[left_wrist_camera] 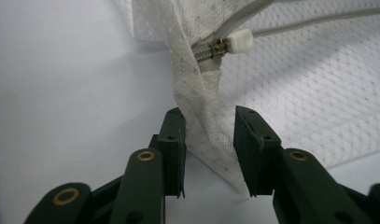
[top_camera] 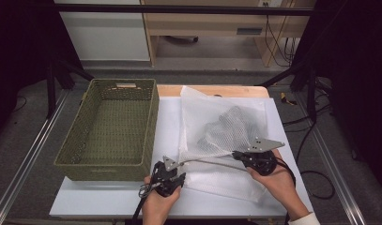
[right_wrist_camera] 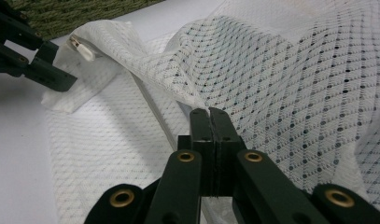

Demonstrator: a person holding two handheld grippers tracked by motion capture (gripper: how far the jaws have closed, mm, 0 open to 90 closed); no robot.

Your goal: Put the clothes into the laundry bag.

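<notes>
A white mesh bag (top_camera: 212,110) lies on the white table (top_camera: 104,197) with a dark garment (top_camera: 232,125) showing through it. My left gripper (top_camera: 179,169) is at the bag's near left corner. In the left gripper view its jaws (left_wrist_camera: 209,116) stand apart with the corner fold of mesh (left_wrist_camera: 206,107) between them, the pads not pressing it. The white zipper pull (left_wrist_camera: 239,41) sits just beyond. My right gripper (top_camera: 236,154) is shut on the bag's edge (right_wrist_camera: 197,100), which it holds raised off the table. The left gripper (right_wrist_camera: 61,63) appears far off beside the pull (right_wrist_camera: 82,48).
An empty green woven basket (top_camera: 151,126) stands on the table's left half, close to my left hand; its wall shows in the right gripper view (right_wrist_camera: 85,11). Black frame legs and cables stand on the floor around the table. A desk stands beyond.
</notes>
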